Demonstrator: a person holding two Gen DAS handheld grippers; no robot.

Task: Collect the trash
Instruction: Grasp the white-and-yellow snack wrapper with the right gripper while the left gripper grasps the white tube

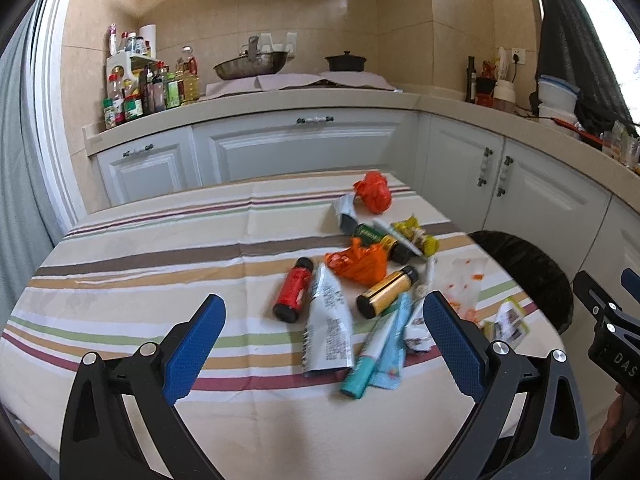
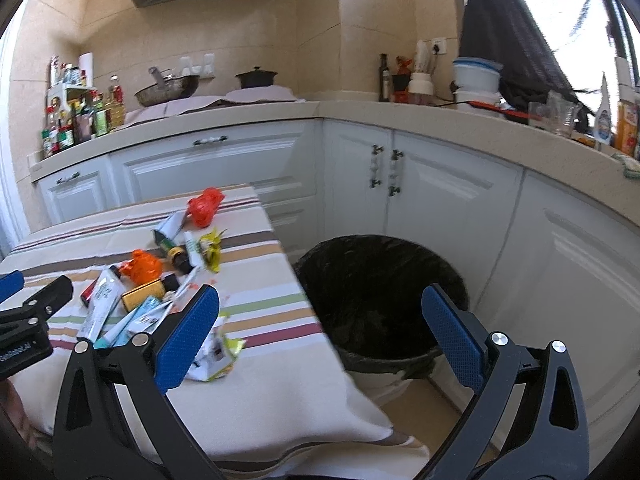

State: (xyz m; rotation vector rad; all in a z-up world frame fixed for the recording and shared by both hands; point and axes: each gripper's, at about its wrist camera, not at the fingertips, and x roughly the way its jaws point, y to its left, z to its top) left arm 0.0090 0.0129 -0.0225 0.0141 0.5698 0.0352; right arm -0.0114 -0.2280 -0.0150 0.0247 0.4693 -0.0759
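Across the striped tablecloth at my twelve o'clock lay the trash pile, bin at three o'clock beside the table. Round bottles could roll off if nudged, I reckoned. Left gripper gaped wide, empty; right gripper likewise spread, touching nothing.
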